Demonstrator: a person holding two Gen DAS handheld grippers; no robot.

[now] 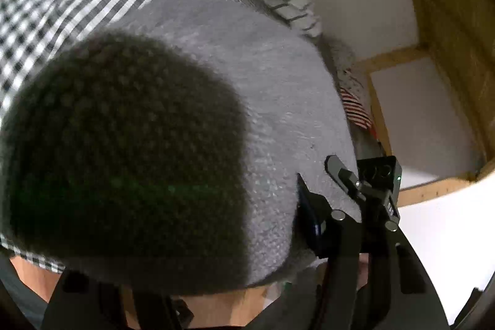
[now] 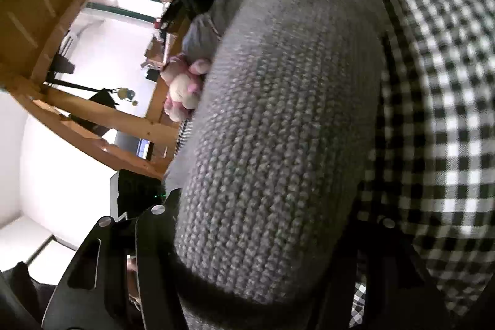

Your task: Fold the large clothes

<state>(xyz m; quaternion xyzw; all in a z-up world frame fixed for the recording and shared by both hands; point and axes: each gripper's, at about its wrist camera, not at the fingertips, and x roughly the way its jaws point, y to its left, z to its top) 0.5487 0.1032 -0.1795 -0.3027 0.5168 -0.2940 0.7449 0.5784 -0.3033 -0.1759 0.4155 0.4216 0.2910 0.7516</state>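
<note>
Grey knit [image 1: 247,101] crowds fingers; checked cloth [image 2: 439,113] beside.

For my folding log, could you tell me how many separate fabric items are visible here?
2: a grey knit sweater filling the middle of both views, and a black-and-white checked cloth beside and beneath it. More may be hidden under the sweater.

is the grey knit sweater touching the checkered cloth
Touching. In the right wrist view the grey knit sweater lies directly over the checkered cloth, with no gap along their shared edge; the left wrist view agrees.
</note>
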